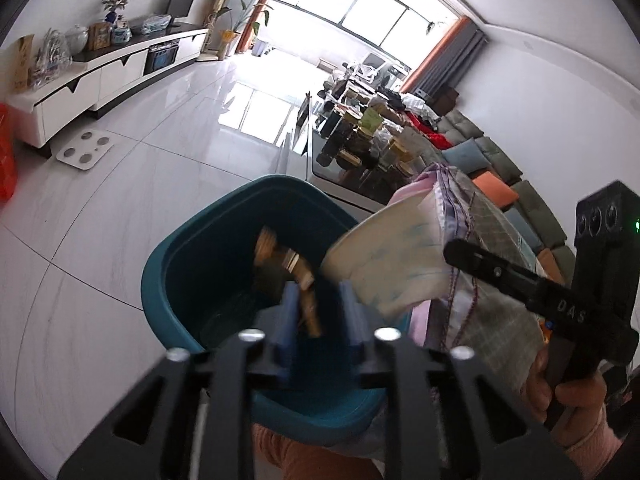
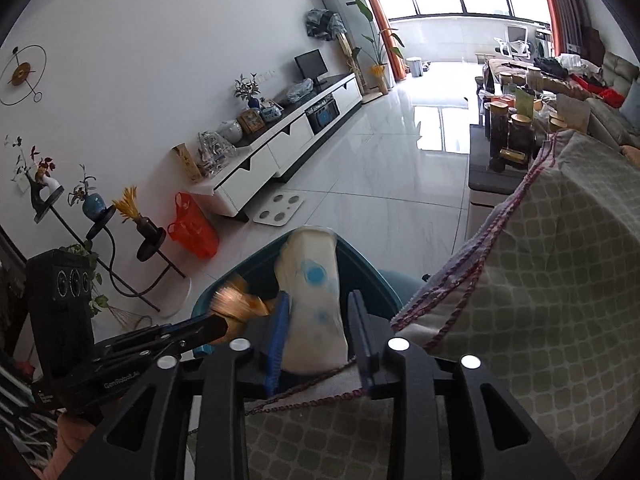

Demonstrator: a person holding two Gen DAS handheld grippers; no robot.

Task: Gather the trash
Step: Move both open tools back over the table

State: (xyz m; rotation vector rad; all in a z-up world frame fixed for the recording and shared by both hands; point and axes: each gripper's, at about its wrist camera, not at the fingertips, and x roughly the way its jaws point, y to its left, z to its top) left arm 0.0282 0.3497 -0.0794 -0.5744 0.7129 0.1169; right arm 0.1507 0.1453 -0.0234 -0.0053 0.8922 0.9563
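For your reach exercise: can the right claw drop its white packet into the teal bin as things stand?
Probably yes. The right claw holds the white packet over the teal bin, whose mouth is open; only the left claw with its gold wrapper crowds it.

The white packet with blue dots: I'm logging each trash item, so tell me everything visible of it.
The white packet is a soft, puffy wrapper, crinkled, printed with pale blue dots. It stands tilted between the fingers of the right gripper, its far end over the rim of the teal bin. The jaws look open, contact unclear.

Bin [image 1: 168, 264] mouth open; cloth [image 2: 560, 260] alongside
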